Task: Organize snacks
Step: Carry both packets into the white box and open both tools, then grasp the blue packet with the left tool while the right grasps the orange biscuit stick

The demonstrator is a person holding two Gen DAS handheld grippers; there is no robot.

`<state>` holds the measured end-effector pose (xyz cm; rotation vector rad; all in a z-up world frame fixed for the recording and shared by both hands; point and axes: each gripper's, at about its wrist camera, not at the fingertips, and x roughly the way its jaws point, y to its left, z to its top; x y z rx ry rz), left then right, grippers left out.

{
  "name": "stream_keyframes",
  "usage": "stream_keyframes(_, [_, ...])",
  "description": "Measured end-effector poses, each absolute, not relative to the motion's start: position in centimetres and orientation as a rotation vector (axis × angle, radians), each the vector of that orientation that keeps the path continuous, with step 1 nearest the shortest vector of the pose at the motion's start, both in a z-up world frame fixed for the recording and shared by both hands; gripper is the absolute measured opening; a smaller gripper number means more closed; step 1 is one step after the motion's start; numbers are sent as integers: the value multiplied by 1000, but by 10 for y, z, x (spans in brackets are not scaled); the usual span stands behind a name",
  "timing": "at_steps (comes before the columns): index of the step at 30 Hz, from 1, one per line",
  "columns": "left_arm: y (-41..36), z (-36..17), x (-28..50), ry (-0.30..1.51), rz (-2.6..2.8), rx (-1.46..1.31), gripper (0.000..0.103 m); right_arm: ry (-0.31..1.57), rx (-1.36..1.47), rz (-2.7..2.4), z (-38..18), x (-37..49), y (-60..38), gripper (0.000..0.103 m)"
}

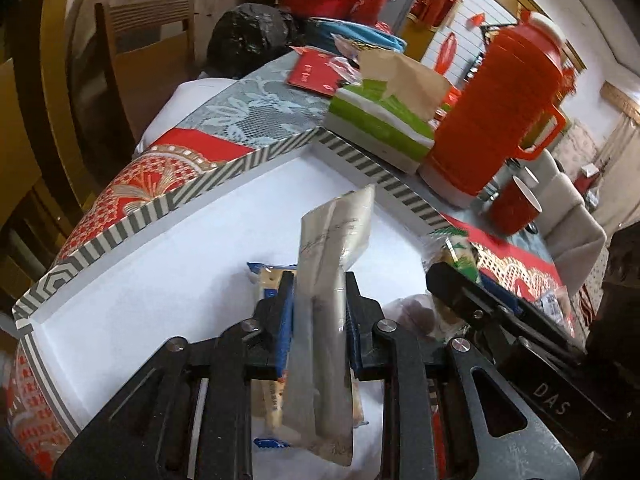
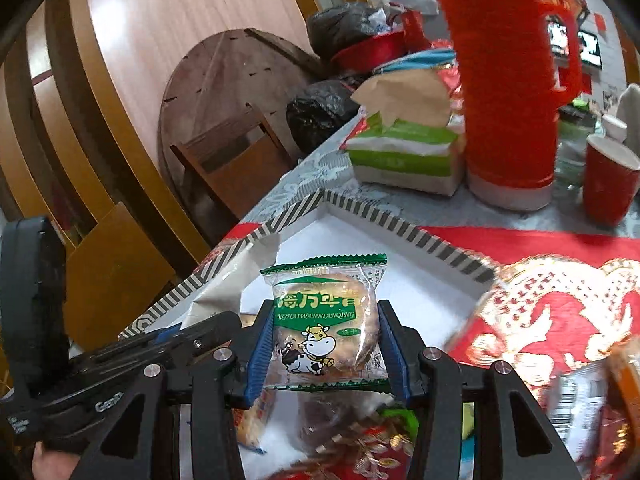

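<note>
Grey-silver and long, a snack packet (image 1: pixel 332 264) stands nearly upright in the left wrist view, pinched between the narrow jaws of the left gripper (image 1: pixel 316 312) above a white tray (image 1: pixel 160 248) with a striped rim, where a blue-edged cracker packet (image 1: pixel 269 280) lies flat; behind the tray stand a green tissue pack (image 1: pixel 380 128), a red flask (image 1: pixel 496 112) and a red cup (image 1: pixel 514 208). In the right wrist view, the right gripper (image 2: pixel 320 348) holds a green-edged biscuit packet (image 2: pixel 326 320) printed with a cartoon cow by its two side edges, over the tray's near corner, with the left gripper's black frame low at the left edge.
</note>
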<state>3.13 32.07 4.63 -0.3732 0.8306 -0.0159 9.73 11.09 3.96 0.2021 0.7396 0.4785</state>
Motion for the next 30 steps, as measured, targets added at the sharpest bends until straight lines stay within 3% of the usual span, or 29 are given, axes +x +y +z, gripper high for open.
stream_keyframes(2, [324,47,32,827,-8,-388,23,732,229,487,40,96,107,51])
stream_keyframes(9, [331,50,29,797,14,-432,56,676,268,489,59,83,82,55])
stream_keyframes(11, [332,51,27,780,15,-444,59,655,280,476,66,76,66,55])
stream_keyframes(15, [328,58,22,738,-6,-443,60,594,268,443,86,56,20,55])
stream_keyframes(19, [306,67,17,683,-78,-381,63,536,189,371,95,33,-34,67])
stream_keyframes(26, [218,77,-6,600,-414,-163,66,460,22,368,77,5,-98,67])
stream_keyframes(30, [165,64,-15,604,-541,38,67,546,22,401,56,19,-111,67])
